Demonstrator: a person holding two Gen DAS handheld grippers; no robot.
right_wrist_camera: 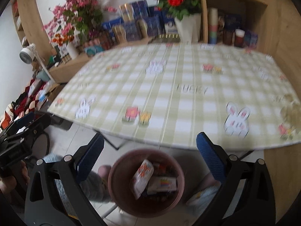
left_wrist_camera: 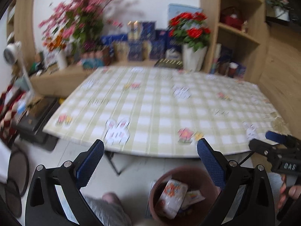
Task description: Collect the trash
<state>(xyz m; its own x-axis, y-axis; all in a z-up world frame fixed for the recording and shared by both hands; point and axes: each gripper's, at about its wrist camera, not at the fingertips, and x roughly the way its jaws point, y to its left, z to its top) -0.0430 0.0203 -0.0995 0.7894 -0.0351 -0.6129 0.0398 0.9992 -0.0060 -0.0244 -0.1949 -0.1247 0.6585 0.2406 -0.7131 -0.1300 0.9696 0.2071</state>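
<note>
From my remote seat the biggest thing in both feeds is the surface [right_wrist_camera: 178, 94], covered in a green-and-white checked cloth printed with rabbits and flowers; I see no loose item on it. Behind it runs a wooden shelf unit [right_wrist_camera: 235, 5] crowded with blue boxes, a spray of pink blossoms [right_wrist_camera: 75, 5] and a white pot of red flowers [right_wrist_camera: 180, 1].

On the floor just in front of the surface's near edge stands a round brown bin [right_wrist_camera: 146, 184]. Inside it lie the collected wrappers: a white packet with an orange pattern [right_wrist_camera: 143, 177] standing tilted, and a second white packet with coloured print [right_wrist_camera: 162, 185] flat beside it. Darker bits sit behind them, though the blur keeps me from telling what they are.

My right tool [right_wrist_camera: 150, 150] hangs above the bin with its blue-padded jaws spread wide and nothing between them. My left tool [left_wrist_camera: 150, 150] is likewise wide apart and empty, with the bin low between its jaws and toward the right one. Each tool shows at the edge of the other's feed, gripped by a hand [right_wrist_camera: 11, 180].
</note>
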